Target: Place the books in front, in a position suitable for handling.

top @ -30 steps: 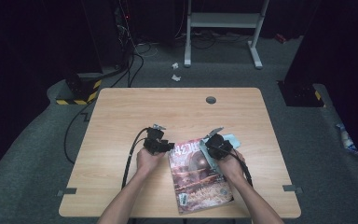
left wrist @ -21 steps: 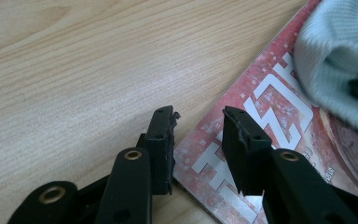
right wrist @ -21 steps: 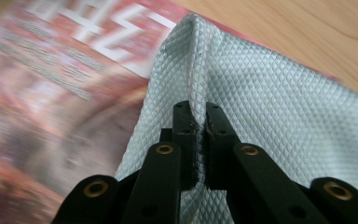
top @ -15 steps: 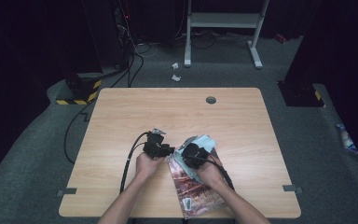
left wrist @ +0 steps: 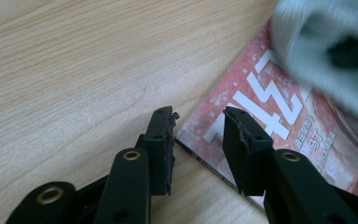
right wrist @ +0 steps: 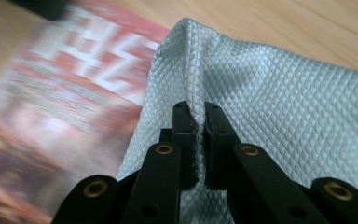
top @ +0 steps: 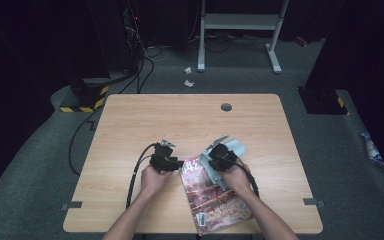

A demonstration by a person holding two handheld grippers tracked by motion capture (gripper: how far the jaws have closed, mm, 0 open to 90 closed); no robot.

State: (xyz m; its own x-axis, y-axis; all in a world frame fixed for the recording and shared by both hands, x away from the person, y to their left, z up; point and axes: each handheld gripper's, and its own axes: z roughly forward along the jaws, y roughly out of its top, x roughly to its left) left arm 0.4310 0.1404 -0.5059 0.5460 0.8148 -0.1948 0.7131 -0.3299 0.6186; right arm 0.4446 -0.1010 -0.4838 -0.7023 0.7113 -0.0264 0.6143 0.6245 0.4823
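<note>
Right gripper [top: 214,156] with pinched pale blue cloth [top: 230,150]: first slides left across the magazine [top: 215,197] cover, close to the left gripper [top: 179,162], now sits back a little to the right, near the upper right part of the cover. Cloth trails along, now again lying partly over the magazine's top right corner and partly on the table [top: 190,120]. Magazine itself: turns slightly during the wipe, lower end swings to the right again. Left gripper jaws: have just been closing a little around the magazine's upper left corner, then open back slightly; pads not pressing on it.
</note>
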